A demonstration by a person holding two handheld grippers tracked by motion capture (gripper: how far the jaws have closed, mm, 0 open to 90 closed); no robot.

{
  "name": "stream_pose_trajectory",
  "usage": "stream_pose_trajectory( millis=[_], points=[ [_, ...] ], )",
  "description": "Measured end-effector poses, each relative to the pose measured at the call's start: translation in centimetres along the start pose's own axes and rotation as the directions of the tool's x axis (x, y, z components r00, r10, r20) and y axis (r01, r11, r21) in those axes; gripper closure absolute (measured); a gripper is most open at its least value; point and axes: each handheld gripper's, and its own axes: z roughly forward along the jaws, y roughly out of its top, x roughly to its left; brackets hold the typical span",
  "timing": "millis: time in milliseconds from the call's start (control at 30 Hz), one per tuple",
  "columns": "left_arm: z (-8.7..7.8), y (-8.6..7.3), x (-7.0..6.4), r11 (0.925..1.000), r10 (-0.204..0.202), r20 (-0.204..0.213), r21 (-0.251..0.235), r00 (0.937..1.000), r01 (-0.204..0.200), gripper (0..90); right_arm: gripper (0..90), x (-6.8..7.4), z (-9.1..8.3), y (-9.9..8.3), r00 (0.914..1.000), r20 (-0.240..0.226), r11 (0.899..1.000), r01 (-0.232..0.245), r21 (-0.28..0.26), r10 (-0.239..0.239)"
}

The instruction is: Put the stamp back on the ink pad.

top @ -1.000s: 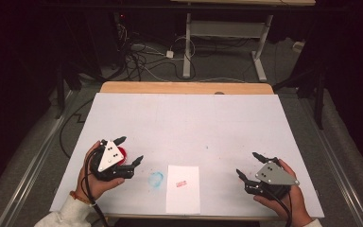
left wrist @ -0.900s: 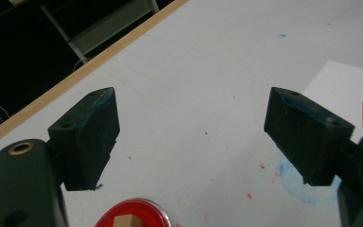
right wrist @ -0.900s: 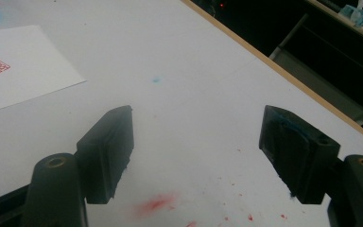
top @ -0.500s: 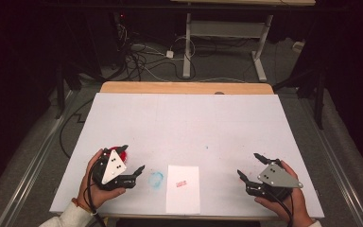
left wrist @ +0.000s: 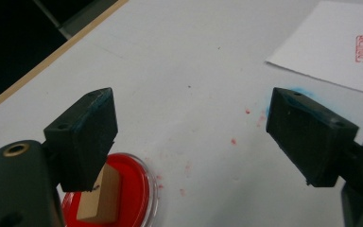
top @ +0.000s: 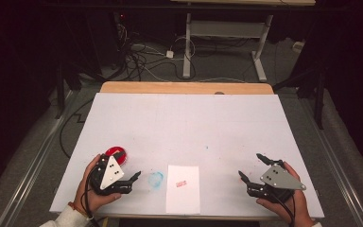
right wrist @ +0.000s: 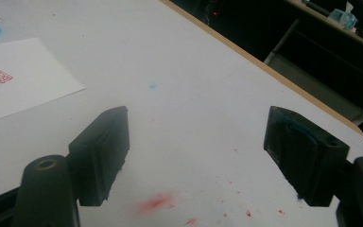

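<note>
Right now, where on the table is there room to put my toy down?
The whole far half of the table is bare. There's also a gap between the paper and the right gripper. Near the left gripper it's crowded: red ink dish, blue smudge.

— What carries everything?
— A white table with a wooden far edge.
— What lies on it?
— A white sheet of paper bearing a red seal mark, near the front edge; a red ink pad holding a wooden stamp block; blue and red smudges.
</note>
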Motion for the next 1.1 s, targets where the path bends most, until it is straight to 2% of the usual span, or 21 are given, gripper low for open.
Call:
stream_pose_trajectory(
  millis=[533, 833, 1100],
  points=[
    [0.48, -0.96, -0.50, 0.9990, 0.006, 0.023, 0.044, 0.9997, -0.007, 16.7, 21.3, -0.01, 0.03, -0.18, 1.0000, 0.003, 1.000, -0.003, -0.012, 0.003],
    [0.17, -0.84, -0.81, 0.9991, 0.024, 0.027, 0.035, 0.9993, -0.024, 16.7, 21.4, 0.20, -0.27, -0.11, 0.9999, 0.008, 1.000, 0.009, -0.016, -0.009],
    [-0.04, -0.68, -0.82, 0.9995, 0.023, 0.026, 0.022, 0.9994, -0.024, 16.7, 21.5, 0.62, -0.39, 0.04, 0.9997, 0.005, 1.000, 0.023, -0.013, -0.023]
  ],
)
